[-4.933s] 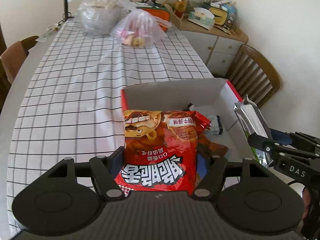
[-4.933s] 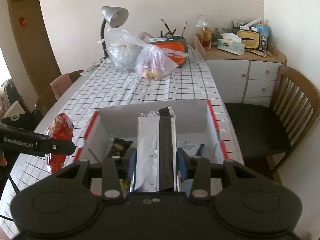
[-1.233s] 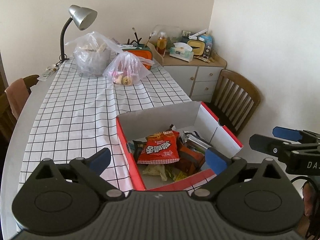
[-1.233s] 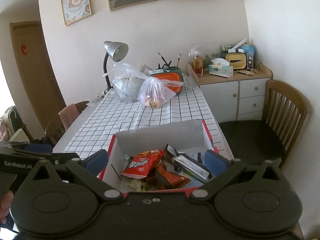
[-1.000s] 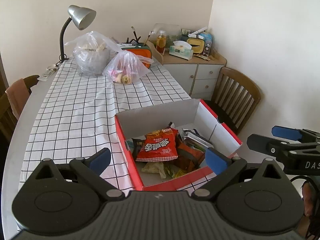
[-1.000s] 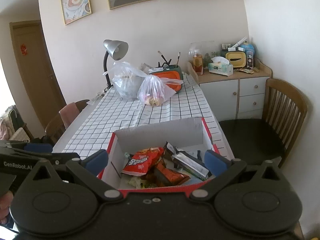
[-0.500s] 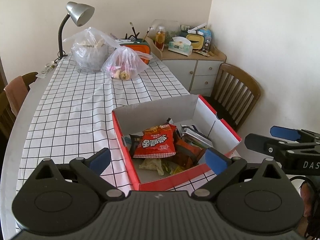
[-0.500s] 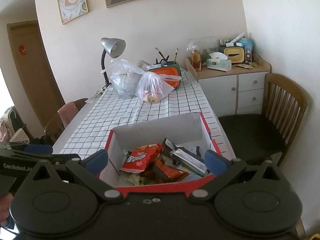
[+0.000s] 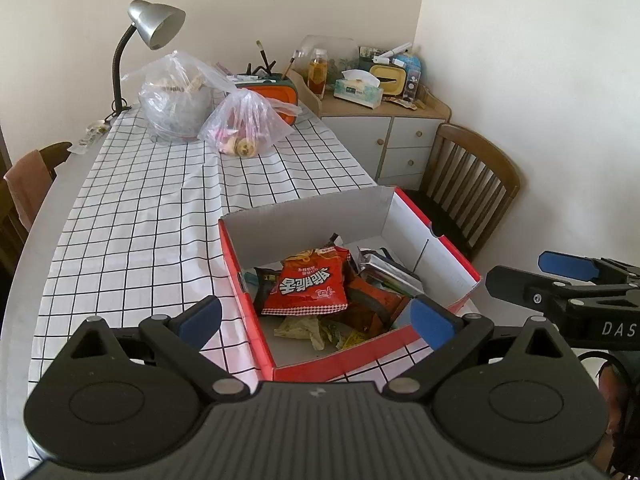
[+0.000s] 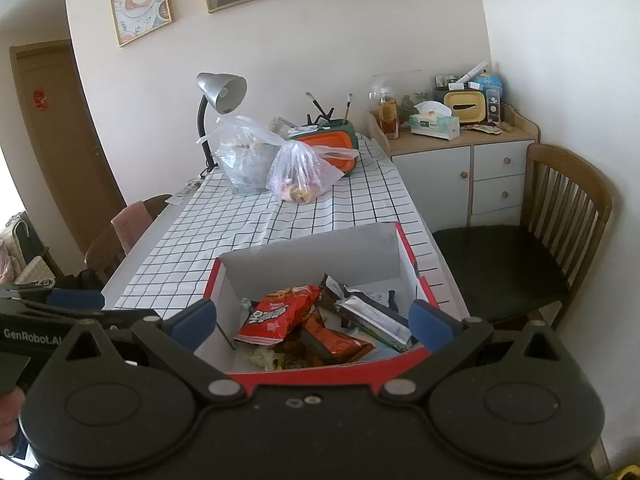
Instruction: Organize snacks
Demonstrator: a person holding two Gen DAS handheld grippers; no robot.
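Both claws — left gripper point(image 9: 316, 316) and right gripper point(image 10: 314, 322) — gape wide and empty near the box point(image 9: 436, 248), red bag point(image 9: 310, 284) inside.

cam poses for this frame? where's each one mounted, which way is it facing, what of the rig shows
Left wrist: on the left gripper, looking forward and down the checked table into the red cardboard box; own open fingers show, right gripper enters at right.
Right wrist: on the right gripper, facing the same box more head-on; own open fingers show, left gripper at left.
Shared: the box, red snack bag, desk lamp, wooden chair.
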